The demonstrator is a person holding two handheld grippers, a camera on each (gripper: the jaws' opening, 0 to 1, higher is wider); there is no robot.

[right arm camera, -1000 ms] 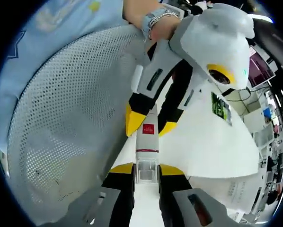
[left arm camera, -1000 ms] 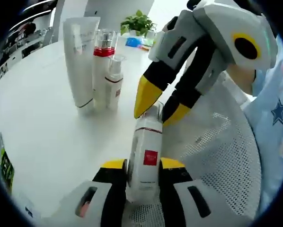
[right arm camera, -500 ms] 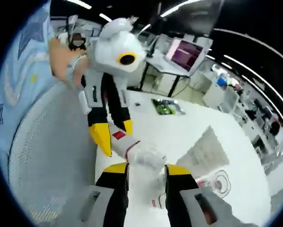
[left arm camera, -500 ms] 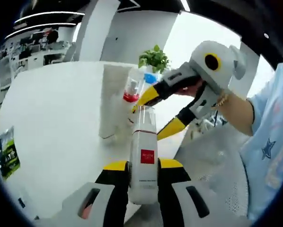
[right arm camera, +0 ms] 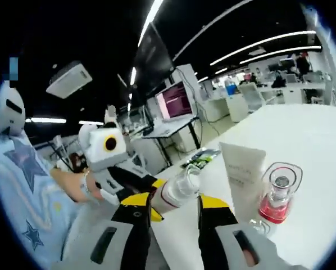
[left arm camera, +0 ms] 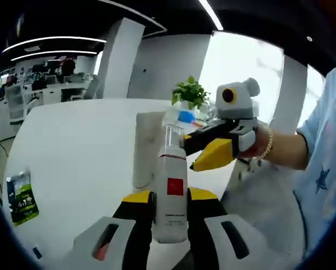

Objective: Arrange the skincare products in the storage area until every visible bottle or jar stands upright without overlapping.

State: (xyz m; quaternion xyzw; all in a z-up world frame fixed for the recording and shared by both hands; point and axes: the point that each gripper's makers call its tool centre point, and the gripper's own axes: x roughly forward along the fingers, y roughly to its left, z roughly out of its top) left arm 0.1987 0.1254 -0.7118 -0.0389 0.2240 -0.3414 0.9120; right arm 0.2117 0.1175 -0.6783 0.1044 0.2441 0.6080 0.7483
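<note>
Left gripper view: white bottle (left arm camera: 171, 197) clamped between left tongs (left arm camera: 169, 198).

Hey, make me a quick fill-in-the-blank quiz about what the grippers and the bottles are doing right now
1. The left gripper is shut on a white bottle with a ____ square label.
2. The bottle with the red collar has a ____ cap.
3. Beside that bottle stands a white ____.
4. The right gripper's jaws are ____.

Missing words: red; clear; tube; open

White table (left arm camera: 72, 146), potted plant (left arm camera: 190, 93), green packet (left arm camera: 22, 197), pink monitor (right arm camera: 173, 102)
</note>
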